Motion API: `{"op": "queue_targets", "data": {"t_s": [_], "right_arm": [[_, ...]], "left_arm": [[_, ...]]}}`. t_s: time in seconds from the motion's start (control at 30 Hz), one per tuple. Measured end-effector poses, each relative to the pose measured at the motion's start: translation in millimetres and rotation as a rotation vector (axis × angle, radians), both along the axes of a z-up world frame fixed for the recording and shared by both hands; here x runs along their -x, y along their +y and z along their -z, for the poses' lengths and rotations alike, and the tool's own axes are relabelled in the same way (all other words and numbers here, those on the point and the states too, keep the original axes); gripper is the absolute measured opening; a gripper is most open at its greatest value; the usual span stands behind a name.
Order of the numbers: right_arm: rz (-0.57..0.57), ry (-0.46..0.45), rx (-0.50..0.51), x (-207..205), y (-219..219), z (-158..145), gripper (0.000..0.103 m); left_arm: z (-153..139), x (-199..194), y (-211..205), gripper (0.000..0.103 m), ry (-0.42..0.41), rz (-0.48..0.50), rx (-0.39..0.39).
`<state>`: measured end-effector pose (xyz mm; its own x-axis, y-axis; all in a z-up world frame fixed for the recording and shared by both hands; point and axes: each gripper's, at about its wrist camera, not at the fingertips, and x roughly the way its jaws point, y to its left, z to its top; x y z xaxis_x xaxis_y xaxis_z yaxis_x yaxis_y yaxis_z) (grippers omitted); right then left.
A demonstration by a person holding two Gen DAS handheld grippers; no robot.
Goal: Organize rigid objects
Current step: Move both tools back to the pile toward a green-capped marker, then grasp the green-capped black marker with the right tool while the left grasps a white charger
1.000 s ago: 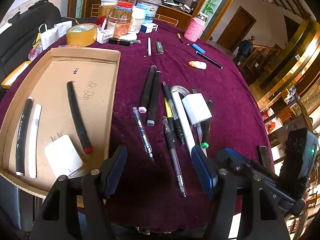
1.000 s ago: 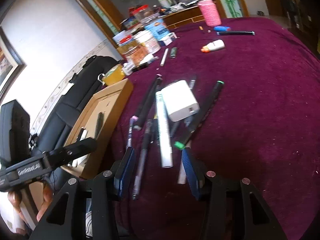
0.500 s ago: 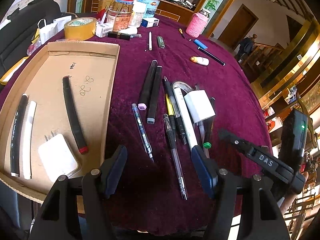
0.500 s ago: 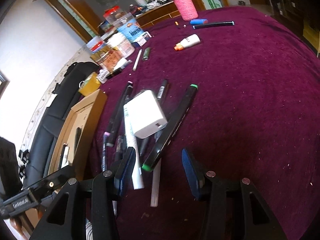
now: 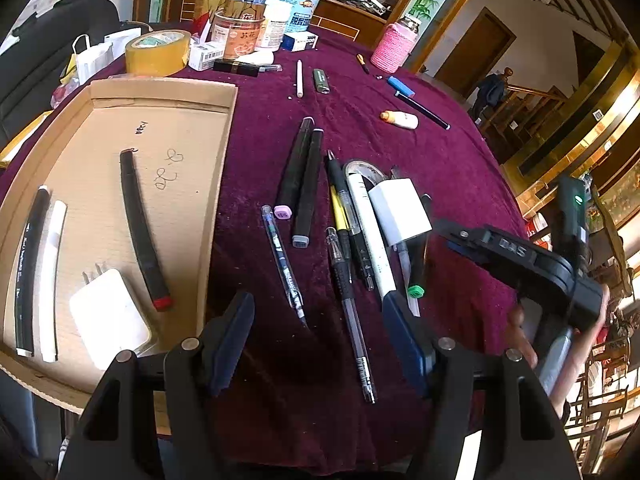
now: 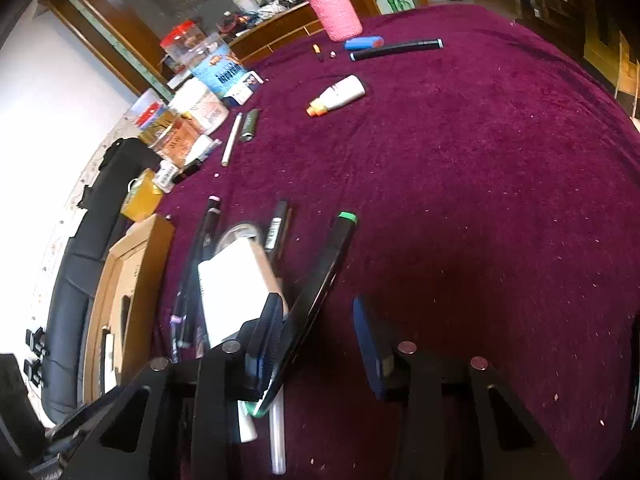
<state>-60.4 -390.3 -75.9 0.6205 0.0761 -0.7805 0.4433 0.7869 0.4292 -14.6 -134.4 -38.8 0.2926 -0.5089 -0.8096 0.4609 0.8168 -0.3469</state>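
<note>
Pens and markers lie in a loose cluster near the middle of the surface (image 5: 460, 168), which is covered in a dark purple velvet cloth: two long black markers (image 5: 301, 184) side by side, a clear blue-printed pen (image 5: 282, 258), a clear gel pen with a black grip (image 5: 350, 304), a white marker (image 5: 370, 232), and a white square charger block (image 5: 400, 210) resting on top of several of them. A black marker with green caps (image 6: 316, 300) lies just to the right of the block, slanted. Along the left edge of the surface sits a shallow brown cardboard tray (image 5: 224, 152) holding a black marker with a red end (image 5: 142, 232), a black pen (image 5: 30, 264) and a white pen (image 5: 52, 276) side by side, and a white plug adapter (image 5: 108, 316). The left gripper (image 5: 316, 336) hangs above the near edge with its fingers spread wide and empty, the gel pen between them below. The right gripper (image 6: 316, 332) is low over the green-capped marker, fingers apart, its left finger (image 6: 268, 332) touching or just beside the marker's body; which of the two is unclear. Jars, a tape roll (image 5: 158, 52) and a pink knitted cup (image 5: 394, 48) crowd the far edge.
</note>
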Motion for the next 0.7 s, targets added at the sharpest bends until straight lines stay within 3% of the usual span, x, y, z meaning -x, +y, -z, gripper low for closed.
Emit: {"op": "queue_targets", "data": {"t_s": [0.23,0.43,0.7], "right_arm": [[-0.012,0.049,-0.024,-19.7,-3.3,14.5,0.031],[-0.060,0.090,0.111,-25.2,8.8,13.2,0.019],[-0.070,0.024,0.125,-7.9,-2.8,11.0,0.017]], "left_arm": [[-0.1,1.0,-4.5,0.066,0.000,0.007,-0.005],[-3.8,-1.1,-17.2,0.066,0.000,0.026,-0.006],[-4.9,-10.2,-61.5,0.066,0.015,0.085,-0.013]]}}
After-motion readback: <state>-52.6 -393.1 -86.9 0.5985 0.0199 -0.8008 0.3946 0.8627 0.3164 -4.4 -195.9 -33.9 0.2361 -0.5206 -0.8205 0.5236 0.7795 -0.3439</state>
